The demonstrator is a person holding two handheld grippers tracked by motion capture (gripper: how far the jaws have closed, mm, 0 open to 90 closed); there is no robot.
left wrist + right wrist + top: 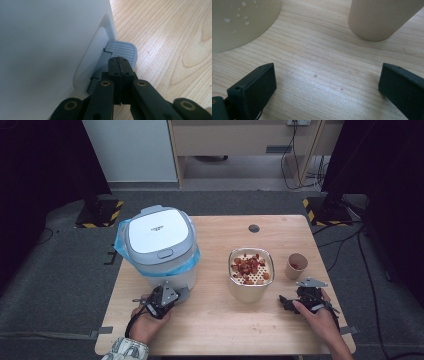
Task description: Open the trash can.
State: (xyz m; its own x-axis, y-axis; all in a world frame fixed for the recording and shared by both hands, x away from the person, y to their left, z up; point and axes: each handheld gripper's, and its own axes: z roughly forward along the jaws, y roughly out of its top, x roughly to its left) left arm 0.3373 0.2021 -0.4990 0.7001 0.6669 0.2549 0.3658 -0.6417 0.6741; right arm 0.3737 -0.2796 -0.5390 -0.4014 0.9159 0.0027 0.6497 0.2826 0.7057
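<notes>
Where closed, empty left tool points, grey pedal touches tip; right tool wide open.

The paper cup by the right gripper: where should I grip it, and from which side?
Grip the paper cup across its round wall, low to mid height, coming level from the near side with the right gripper. It stands upright with open table in front; the strainer bowl sits apart, to its left.
</notes>
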